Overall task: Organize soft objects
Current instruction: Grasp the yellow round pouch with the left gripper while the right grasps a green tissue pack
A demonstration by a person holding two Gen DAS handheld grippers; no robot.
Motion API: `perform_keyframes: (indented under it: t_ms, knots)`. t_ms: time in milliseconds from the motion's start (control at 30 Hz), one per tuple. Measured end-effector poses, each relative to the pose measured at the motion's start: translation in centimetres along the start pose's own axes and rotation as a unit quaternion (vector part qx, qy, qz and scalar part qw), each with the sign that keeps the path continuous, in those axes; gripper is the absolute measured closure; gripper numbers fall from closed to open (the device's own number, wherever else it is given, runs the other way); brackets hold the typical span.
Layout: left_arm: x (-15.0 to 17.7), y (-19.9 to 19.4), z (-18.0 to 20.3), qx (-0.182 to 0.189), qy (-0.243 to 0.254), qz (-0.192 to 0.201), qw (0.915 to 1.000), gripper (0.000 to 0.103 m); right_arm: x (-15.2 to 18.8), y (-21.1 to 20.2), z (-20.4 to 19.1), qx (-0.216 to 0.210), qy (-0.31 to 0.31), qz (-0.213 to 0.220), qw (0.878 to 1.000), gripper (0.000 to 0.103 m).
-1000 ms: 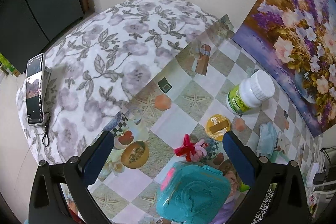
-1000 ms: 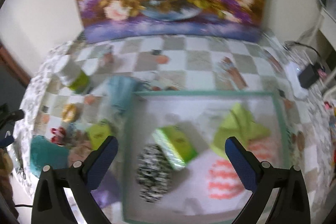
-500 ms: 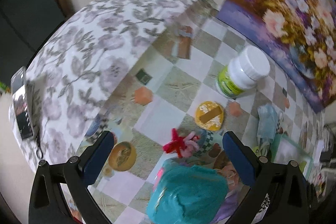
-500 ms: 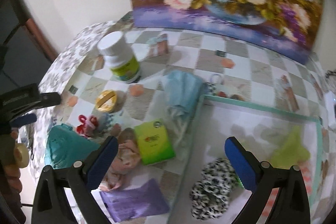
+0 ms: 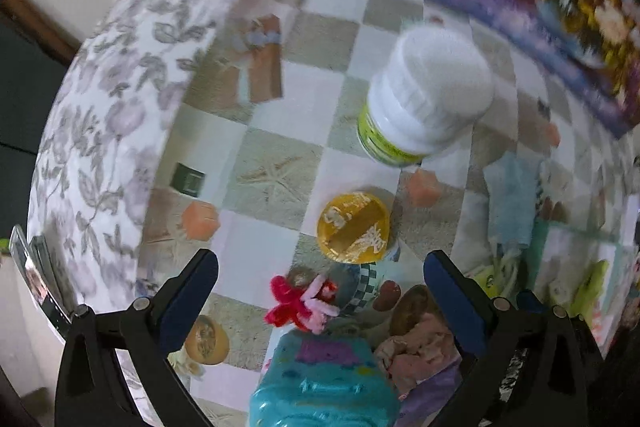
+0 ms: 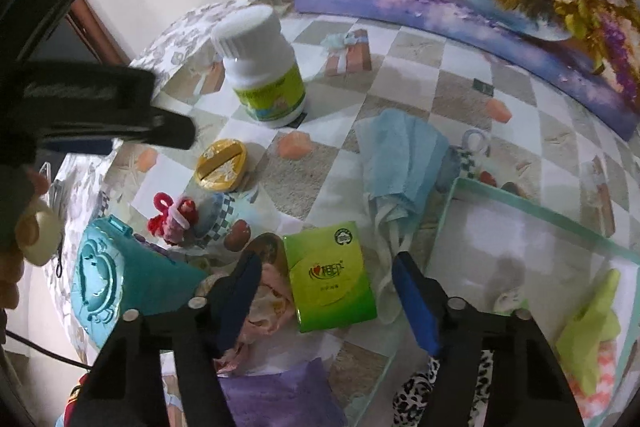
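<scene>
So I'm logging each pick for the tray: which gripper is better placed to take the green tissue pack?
Right. The right gripper already straddles the green tissue pack, jaws just closing, not yet gripping. The left gripper hovers over the red bow.

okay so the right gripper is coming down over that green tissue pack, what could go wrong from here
1. The right gripper has just been closing, jaws not yet touching the green tissue pack. Its left finger hangs over the pink cloth, so it may pinch that too.
2. The white straps of the blue face mask trail beside the pack's right edge and could snag.
3. The left gripper works close by, open above the red and pink pipe-cleaner toy; the two tools could collide.
</scene>
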State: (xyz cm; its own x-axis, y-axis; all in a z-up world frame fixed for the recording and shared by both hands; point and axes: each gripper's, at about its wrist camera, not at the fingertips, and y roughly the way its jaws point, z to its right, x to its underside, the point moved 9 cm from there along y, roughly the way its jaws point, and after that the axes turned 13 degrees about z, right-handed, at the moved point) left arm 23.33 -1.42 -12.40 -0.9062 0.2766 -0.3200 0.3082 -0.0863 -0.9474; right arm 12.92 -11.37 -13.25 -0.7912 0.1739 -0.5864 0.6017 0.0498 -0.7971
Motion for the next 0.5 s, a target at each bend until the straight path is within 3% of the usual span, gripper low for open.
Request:
perform_keyframes:
  t_ms: [167,400,433,467,500]
  knots:
    - [-0.1,2.2,0.5,-0.009,0.007,-0.028,0.9995,0.005,0.7,1.1,-0.1,0.0,-0.003,-0.019,1.0,0.045]
    - [-0.2,4.0,1.0,-0.013,0.011,-0.046,0.9988,0.006,1.3,2.6,0.2,0.004,-0.005,-0.038,0.999,0.048]
    - [-0.2,4.3,1.1,-0.014,0.011,-0.049,0.9986,0.009,1.5,2.8,0.2,0.005,-0.007,-0.041,0.999,0.048]
    - [-0.2,4.5,1.2,-0.013,0.012,-0.051,0.9985,0.021,1.6,2.9,0.2,0.005,-0.009,-0.043,0.999,0.048]
    - [-0.5,5.0,1.4,-0.01,0.011,-0.056,0.9983,0.026,1.7,3.0,0.2,0.006,-0.008,-0.045,0.999,0.049]
